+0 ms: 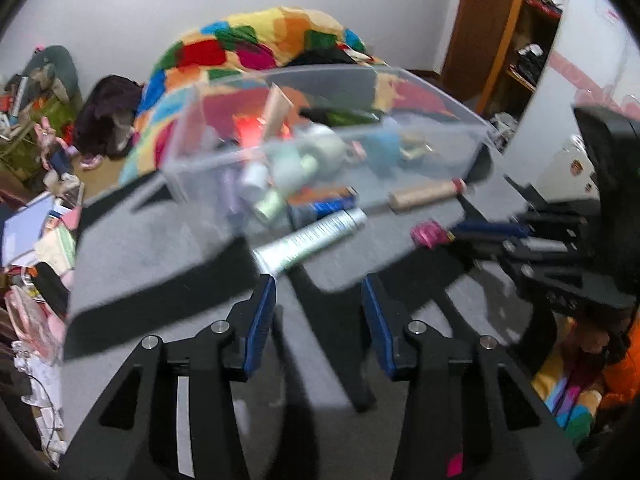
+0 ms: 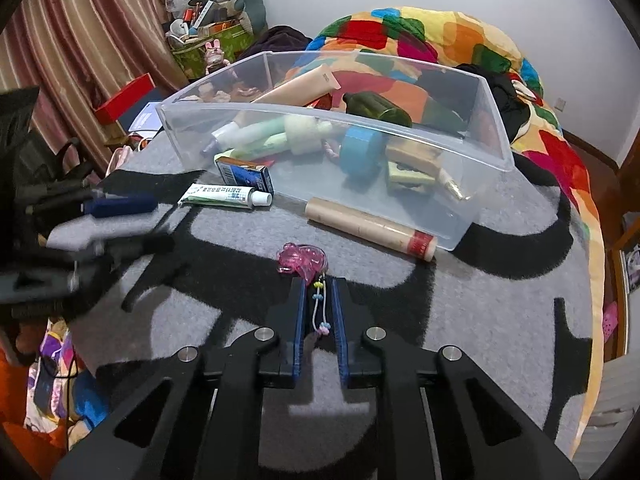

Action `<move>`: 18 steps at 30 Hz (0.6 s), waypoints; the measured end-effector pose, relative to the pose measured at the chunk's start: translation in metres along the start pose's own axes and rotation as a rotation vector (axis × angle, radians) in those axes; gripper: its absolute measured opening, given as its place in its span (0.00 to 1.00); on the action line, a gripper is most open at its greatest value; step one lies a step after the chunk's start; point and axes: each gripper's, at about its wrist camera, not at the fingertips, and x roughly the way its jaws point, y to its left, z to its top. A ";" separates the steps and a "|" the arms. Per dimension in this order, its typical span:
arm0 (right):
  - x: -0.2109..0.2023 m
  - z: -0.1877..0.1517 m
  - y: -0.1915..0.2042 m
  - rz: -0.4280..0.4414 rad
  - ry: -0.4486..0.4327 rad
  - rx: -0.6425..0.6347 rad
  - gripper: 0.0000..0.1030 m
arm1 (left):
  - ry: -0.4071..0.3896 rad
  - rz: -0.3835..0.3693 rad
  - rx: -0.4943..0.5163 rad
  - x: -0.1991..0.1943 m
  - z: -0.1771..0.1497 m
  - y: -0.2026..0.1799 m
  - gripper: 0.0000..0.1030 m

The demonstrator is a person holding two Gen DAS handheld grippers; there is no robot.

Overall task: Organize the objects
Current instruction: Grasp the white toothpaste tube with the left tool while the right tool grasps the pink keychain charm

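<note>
A clear plastic bin (image 2: 496,140) (image 1: 188,184) stands on the grey-and-black mat (image 2: 480,320) and holds several tubes and bottles. In front of it lie a white toothpaste tube (image 2: 224,196) (image 1: 312,238), a blue box (image 2: 244,174) (image 1: 324,204) and a brown tube with a red band (image 2: 368,228) (image 1: 424,196). My right gripper (image 2: 319,286) is shut on a pink charm (image 2: 302,260) (image 1: 428,234), whose beaded string hangs between the pads. My left gripper (image 1: 319,292) (image 2: 120,220) is open and blurred, with its left fingertip just short of the toothpaste tube's flat end and nothing between the pads.
A bright patchwork quilt (image 2: 420,36) (image 1: 256,40) is heaped behind the bin. Boxes, bags and papers (image 1: 36,216) clutter the floor on the left beside a striped curtain (image 2: 72,40). A wooden shelf (image 1: 500,20) stands at the far right.
</note>
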 end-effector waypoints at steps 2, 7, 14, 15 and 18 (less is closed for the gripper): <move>0.000 0.001 -0.002 0.012 0.012 0.008 0.15 | -0.010 0.004 0.012 0.006 0.011 0.004 0.53; 0.000 0.005 -0.001 0.000 0.003 0.010 0.38 | 0.028 0.007 0.072 0.035 0.026 0.003 0.60; 0.017 0.016 0.018 -0.044 0.017 -0.067 0.38 | 0.072 0.020 0.120 0.053 0.024 -0.010 0.46; 0.019 0.015 0.018 -0.048 0.019 -0.071 0.38 | 0.072 0.010 0.117 0.052 0.021 -0.012 0.38; 0.019 0.012 0.022 -0.056 0.001 -0.091 0.32 | 0.064 0.010 0.110 0.044 0.014 -0.015 0.24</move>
